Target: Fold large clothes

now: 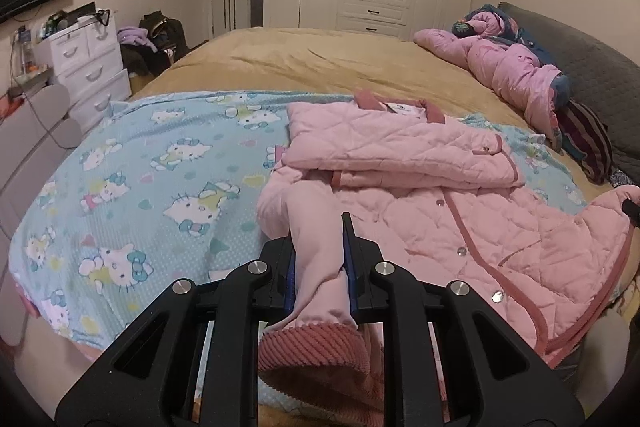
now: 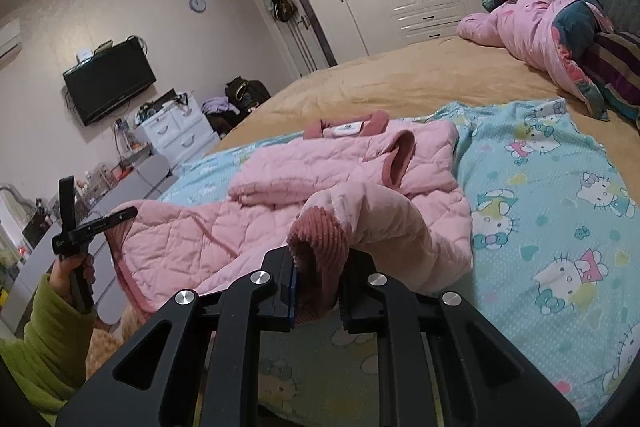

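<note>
Nearest us, our left gripper [image 1: 318, 259] is clamped on a sleeve [image 1: 316, 267] of the pink quilted jacket [image 1: 460, 219], ribbed cuff [image 1: 312, 355] hanging back toward the camera. Our right gripper [image 2: 318, 287] is clenched on the other sleeve's cuff [image 2: 320, 243], the cloth bunched between its jaws.

The jacket lies on a blue cartoon-print blanket [image 1: 140, 167] spread over the tan bed [image 1: 340, 63]. From our grippers it stretches straight ahead: hem near us, collar [image 1: 396, 103] at the far end, so the long axis runs away from us. One sleeve is held at each side of the near part, left and right about equally close to the body of the jacket. The upper part looks already doubled over on itself. Next, we judge, both sleeves want carrying inward or forward over the body, along that axis.

Counts:
- jacket being folded: one
- sleeves held: two, one per gripper
- blanket under it: one
- rumpled pink quilt [image 1: 512, 67] by the headboard: one heap, well apart from the jacket
- snaps down the front: at least three show
- left hand [image 2: 76, 271] and green sleeve: seen in the right view only
</note>
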`<action>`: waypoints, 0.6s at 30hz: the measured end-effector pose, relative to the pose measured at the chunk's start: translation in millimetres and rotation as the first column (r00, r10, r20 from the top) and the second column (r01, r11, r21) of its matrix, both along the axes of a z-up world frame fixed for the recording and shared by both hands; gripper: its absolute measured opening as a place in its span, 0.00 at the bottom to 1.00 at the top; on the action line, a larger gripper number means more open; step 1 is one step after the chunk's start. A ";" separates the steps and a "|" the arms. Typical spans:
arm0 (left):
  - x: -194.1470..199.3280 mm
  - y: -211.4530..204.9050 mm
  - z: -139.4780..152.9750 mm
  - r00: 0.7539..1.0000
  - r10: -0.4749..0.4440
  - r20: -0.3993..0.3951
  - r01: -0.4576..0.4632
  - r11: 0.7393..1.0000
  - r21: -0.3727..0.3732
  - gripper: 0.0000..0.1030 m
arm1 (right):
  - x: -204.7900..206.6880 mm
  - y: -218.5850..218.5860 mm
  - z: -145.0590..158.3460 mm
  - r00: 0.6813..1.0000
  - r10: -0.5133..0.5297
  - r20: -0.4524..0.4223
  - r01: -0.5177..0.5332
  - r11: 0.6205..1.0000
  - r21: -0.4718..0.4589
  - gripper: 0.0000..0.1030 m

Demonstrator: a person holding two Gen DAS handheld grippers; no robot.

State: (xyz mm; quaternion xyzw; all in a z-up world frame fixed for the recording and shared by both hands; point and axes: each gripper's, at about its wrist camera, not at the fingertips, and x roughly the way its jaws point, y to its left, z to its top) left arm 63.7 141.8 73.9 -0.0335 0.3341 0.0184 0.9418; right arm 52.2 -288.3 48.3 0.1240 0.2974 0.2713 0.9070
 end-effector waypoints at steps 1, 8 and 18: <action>0.4 -0.4 0.5 1.000 0.002 0.002 -0.002 1.000 0.001 0.11 | 2.8 -0.9 0.4 1.000 -0.007 0.005 0.007 1.000 0.004 0.13; 11.8 -0.9 6.9 1.000 0.016 0.014 -0.016 1.000 -0.001 0.11 | 15.5 -5.5 1.8 0.999 -0.041 0.017 0.040 0.999 0.035 0.13; 30.8 4.3 16.0 0.999 0.024 0.024 -0.024 1.000 -0.003 0.11 | 40.5 -7.9 10.8 0.995 -0.090 0.039 0.088 0.994 0.060 0.13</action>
